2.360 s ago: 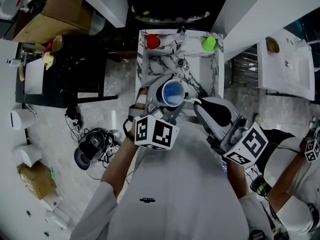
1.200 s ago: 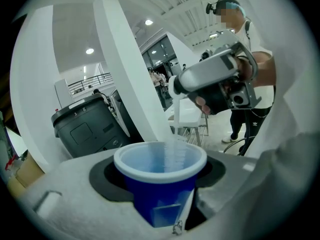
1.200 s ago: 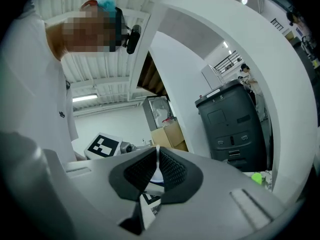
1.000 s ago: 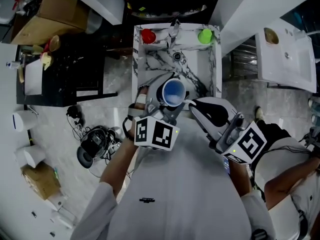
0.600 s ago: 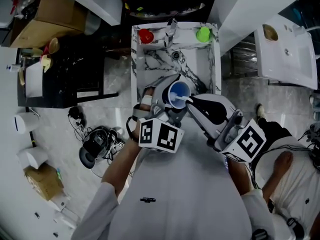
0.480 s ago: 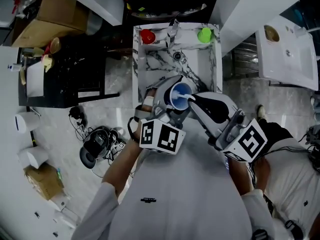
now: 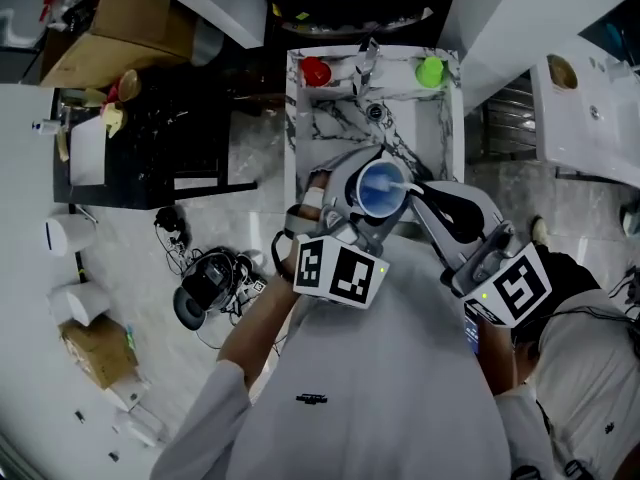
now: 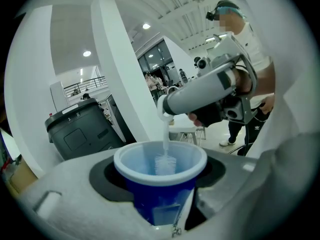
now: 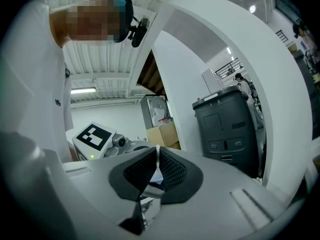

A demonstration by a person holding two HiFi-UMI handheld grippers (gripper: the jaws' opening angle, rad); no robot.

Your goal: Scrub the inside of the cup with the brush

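- Since a couple of seconds ago the right gripper [image 9: 154, 175] has swung in from beside the rim, and its brush now reaches down into the cup.
- Between the left gripper's [image 8: 160, 204] jaws sits the blue plastic cup with a pale rim [image 8: 160, 176]; both jaws are clamped against its blue wall and hold it upright with the mouth open.
- The right gripper's ribbed black pads [image 9: 172, 170] are pressed together on the thin white stem of the white bristle brush [image 8: 165, 163]; the stem runs down from the jaw tips and the bristle head sits inside the cup, near the far wall and below the rim.
- By my reading the scrubbing is just under way: cup held and brush inserted are done, while working the bristles round the walls and down to the bottom looks still to come. I cannot tell whether the bristles touch the bottom.
- Beyond and below both pairs of jaws lies a white basin veined in grey [image 7: 447, 118], with a small red cup [image 7: 316, 71] and a small green cup [image 7: 431, 71] at its far corners, either side of a tap [image 7: 367, 60].
- Farther out, a pale polished floor [image 7: 150, 298] carries tangled cables, a cardboard box [image 7: 110, 28] stands to the left, and a dark grey cabinet [image 8: 80, 129] sits by white pillars in a large lit hall.
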